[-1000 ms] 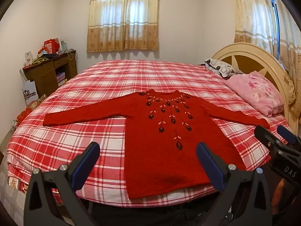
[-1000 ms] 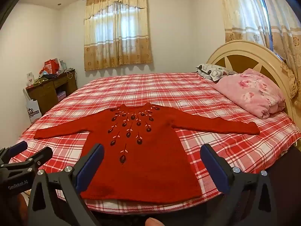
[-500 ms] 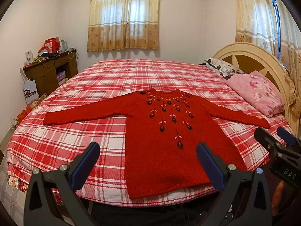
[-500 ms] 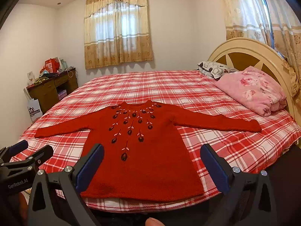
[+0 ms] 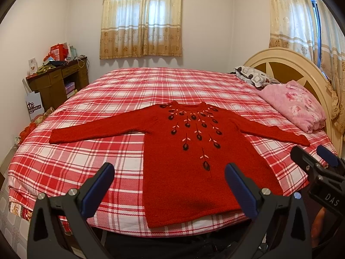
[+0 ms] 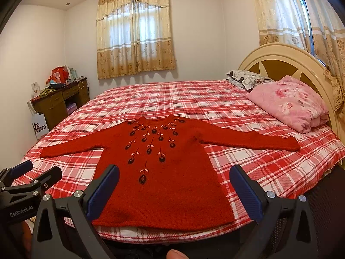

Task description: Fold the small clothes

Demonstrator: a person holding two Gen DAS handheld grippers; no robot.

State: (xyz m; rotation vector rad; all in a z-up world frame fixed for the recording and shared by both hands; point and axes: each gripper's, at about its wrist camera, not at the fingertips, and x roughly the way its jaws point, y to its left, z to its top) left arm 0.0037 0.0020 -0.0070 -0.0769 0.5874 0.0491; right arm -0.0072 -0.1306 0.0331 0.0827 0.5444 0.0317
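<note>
A red knit sweater with dark embroidered flowers lies flat on the red plaid bed, front up, both sleeves spread sideways and its hem at the near edge. My left gripper hovers open above the hem's left part, holding nothing. My right gripper is open too, over the hem, empty. Each gripper shows in the other's view: the right gripper at the right edge, the left gripper at the lower left.
The plaid bedspread covers a wide bed with a cream headboard on the right. A pink folded quilt and a patterned pillow lie near it. A brown desk stands at the left wall.
Both views have shifted only slightly; the right wrist view sits a little lower and closer to the sweater. The sweater has not moved and both grippers stay open.
</note>
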